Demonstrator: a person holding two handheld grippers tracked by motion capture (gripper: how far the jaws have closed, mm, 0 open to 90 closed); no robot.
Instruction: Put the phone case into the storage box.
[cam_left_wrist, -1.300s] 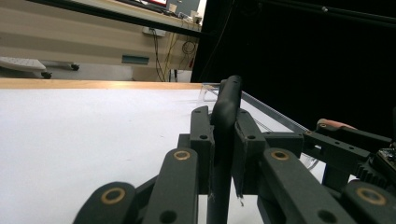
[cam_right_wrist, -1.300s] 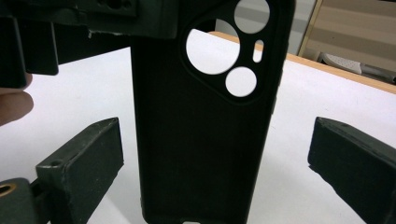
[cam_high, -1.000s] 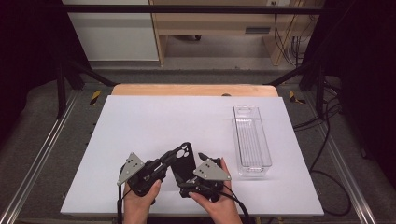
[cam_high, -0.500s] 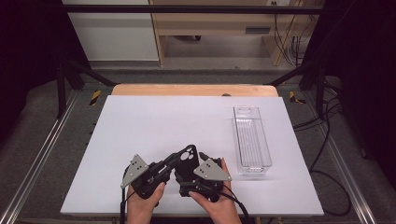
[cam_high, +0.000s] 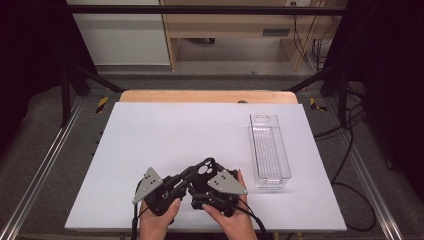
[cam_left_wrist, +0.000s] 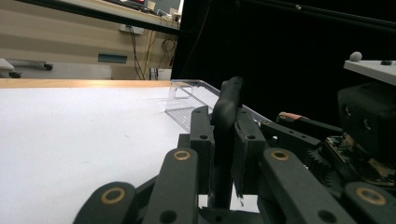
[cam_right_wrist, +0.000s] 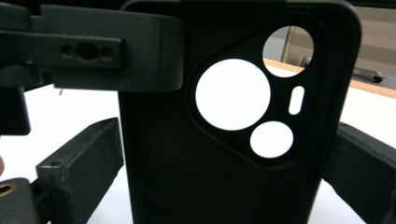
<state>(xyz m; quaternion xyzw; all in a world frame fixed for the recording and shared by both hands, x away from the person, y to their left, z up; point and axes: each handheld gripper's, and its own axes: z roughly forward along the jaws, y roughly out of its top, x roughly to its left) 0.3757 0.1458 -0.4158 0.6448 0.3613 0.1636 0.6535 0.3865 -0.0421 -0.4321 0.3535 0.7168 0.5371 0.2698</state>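
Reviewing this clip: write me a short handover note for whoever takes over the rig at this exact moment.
Left gripper: shut on the thin edge of the black soft phone case with round camera cut-outs.
Right gripper: jaws spread wide across the case's flat width, one at each side edge; contact cannot be told.
Where things are: the case is held up between both grippers at the near edge of the white table. The clear plastic oblong tray sits at the right side of the table, with nothing seen inside.
Done: case picked up.
Left: probably placing it in the tray; keep a grip until then.
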